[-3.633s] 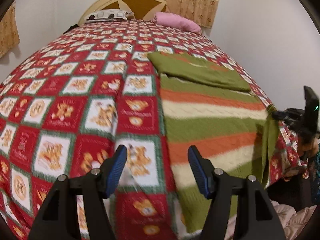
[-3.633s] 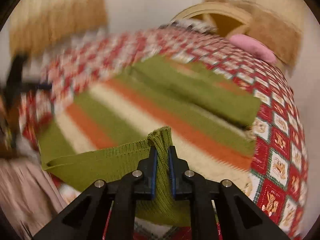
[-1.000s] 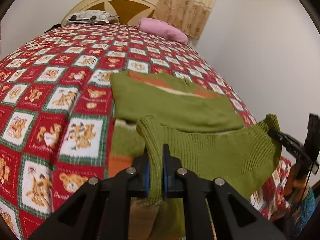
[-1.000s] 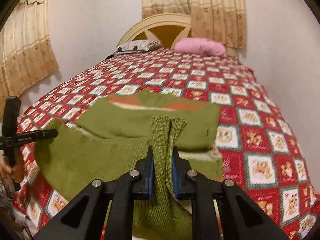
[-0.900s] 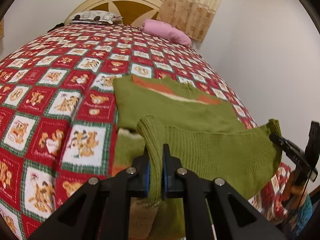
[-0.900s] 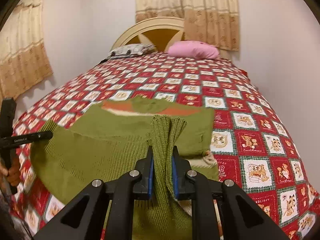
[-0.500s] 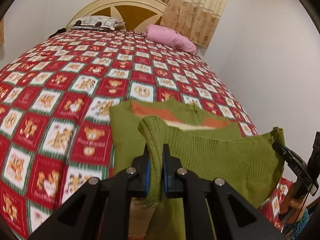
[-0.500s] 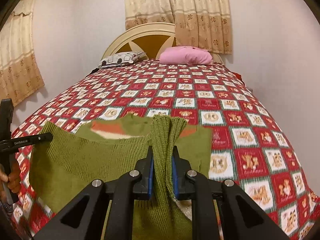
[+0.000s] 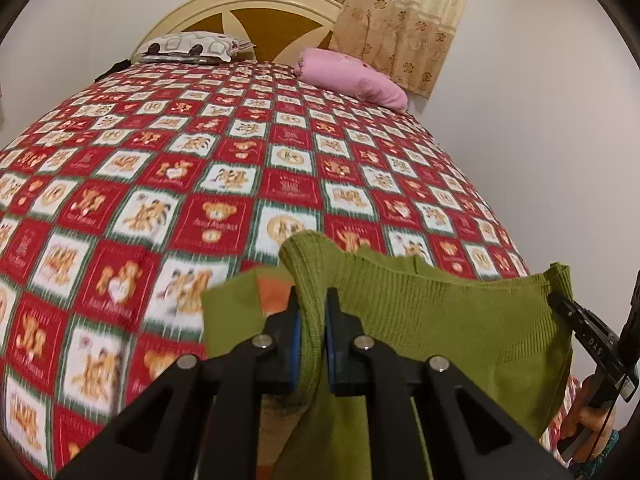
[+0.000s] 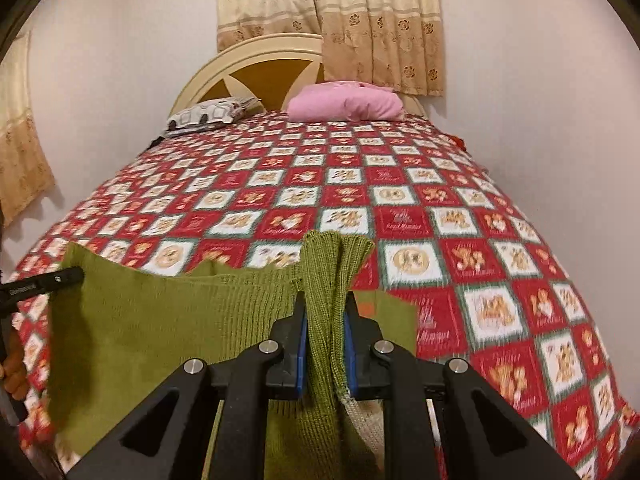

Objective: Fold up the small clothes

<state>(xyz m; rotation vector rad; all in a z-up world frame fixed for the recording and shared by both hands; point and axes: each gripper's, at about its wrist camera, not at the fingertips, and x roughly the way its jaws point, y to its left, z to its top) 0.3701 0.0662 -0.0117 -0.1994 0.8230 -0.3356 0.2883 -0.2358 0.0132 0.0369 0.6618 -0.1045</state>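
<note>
Left gripper (image 9: 311, 336) and right gripper (image 10: 325, 344): jaws clamped, both angled downward, apparently side by side.

Two wrist fisheyes, both low at the bed's foot, facing the headboard.

Left wrist view: looks along its black gripper fingers (image 9: 296, 340), angled down over the red teddy-bear check bedspread (image 9: 224, 168), close to the green ribbed knit sweater (image 9: 440, 312). Right wrist view: same heading, set further right. Shared: sweater hem, bedspread, cream arched headboard (image 10: 256, 60), pink pillow (image 10: 344, 102), each other's gripper at frame edge.
</note>
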